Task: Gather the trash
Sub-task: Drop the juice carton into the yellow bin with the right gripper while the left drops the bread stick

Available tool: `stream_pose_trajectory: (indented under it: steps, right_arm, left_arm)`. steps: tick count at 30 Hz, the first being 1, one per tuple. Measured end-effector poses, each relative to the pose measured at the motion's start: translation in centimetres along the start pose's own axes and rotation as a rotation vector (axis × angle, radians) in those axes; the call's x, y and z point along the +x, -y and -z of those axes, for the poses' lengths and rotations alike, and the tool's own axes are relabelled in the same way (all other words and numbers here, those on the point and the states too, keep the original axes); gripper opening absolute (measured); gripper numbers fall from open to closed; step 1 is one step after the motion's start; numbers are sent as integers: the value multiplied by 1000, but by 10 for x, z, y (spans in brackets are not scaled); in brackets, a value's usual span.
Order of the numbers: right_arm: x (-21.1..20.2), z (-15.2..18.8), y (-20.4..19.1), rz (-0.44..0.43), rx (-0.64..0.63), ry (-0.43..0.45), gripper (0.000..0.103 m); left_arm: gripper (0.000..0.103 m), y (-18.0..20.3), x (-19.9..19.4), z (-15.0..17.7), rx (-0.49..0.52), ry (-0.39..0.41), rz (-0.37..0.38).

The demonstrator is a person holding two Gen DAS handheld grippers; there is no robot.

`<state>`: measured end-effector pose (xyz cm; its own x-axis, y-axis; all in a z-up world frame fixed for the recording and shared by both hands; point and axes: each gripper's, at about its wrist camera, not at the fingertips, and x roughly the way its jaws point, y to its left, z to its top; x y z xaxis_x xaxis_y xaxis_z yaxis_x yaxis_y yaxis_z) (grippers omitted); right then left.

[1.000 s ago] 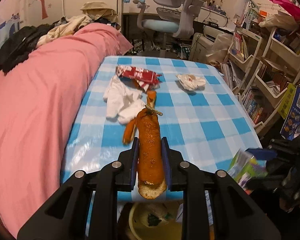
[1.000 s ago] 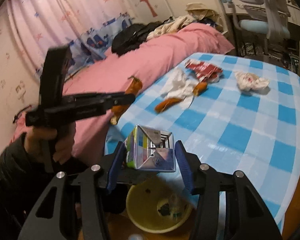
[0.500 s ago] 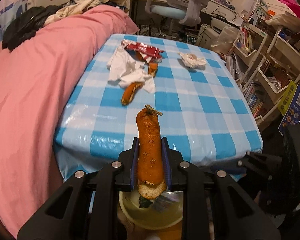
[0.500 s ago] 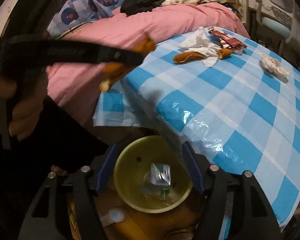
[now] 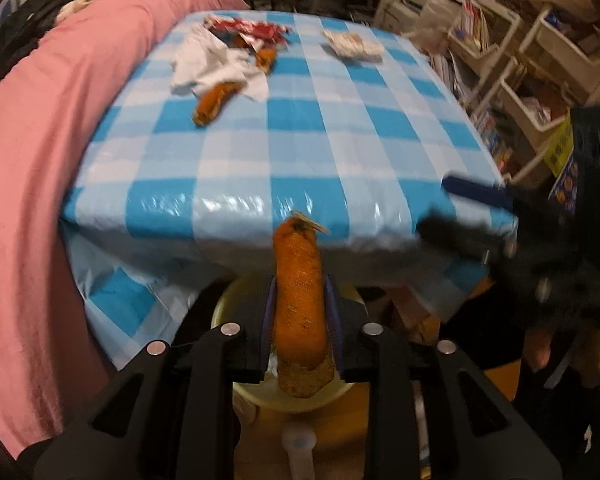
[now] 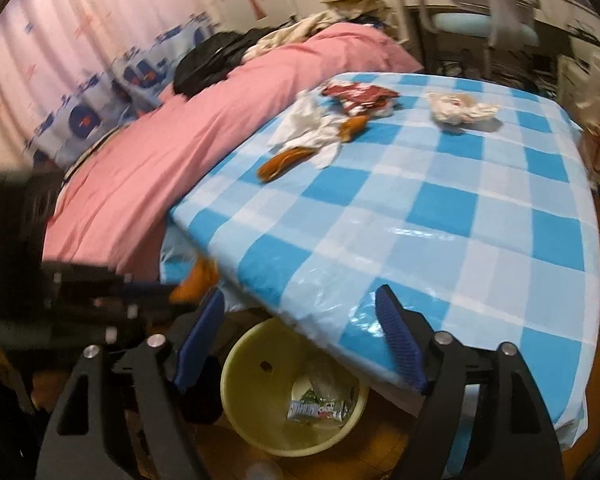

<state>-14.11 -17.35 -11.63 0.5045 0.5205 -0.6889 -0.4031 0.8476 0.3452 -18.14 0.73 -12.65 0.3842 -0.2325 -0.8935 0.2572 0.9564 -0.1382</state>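
Left wrist: the peel (image 5: 299, 300) is seen between the left tool's (image 5: 298, 312) just-loosened jaws, over the bin (image 5: 236, 300); the right tool (image 6: 300, 336) is spread apart, empty.

Left wrist view: looks steeply down past the near bench (image 5: 300, 140) edge, yellow bin (image 5: 228, 304) close below at 6 o'clock, bed (image 5: 40, 160) at 9 o'clock. Right wrist view: shallower tilt, same bench (image 6: 440, 200) corner, bin (image 6: 260, 360) at 6 o'clock. Shared: bench top, bin, bed.
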Motion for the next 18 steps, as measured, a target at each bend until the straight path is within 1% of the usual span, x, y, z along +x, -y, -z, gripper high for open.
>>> stream_pose_trajectory:
  steps: [1,3,6,8,9,13,14,16,18]
  right_arm:
    - [-1,0,4,9,23,8,79]
    - [-2,-1,12,14,62,14,79]
    - [-4,0,21,28,101,17,79]
    - [-4,0,23,35,112,17,79]
    - [-5,0,24,41,113,20,79]
    - [-5,0,22,69,97,34,79]
    - [-6,0,22,75,93,36,79]
    - [-6,0,21,86,85,40,79]
    - [-6,0,23,89,89,42,79]
  left_arm:
    - [35,2,1,1,6,-2,-6]
    - [55,3,-2,1,14,17,-33]
    - [67,0,-8,-2,9,55,-62]
    - [72,-1,-11,-3,8,89,-93]
    - [75,-2,-14,-4,8,114,-120]
    - [84,-4,-29,-7,8,228,-222]
    - [86,-5,-32,-8,6,244,-233]
    - [87,-9,-36,-10,-8,273,-255]
    - [87,-11,-39,-11,-23,284,-254]
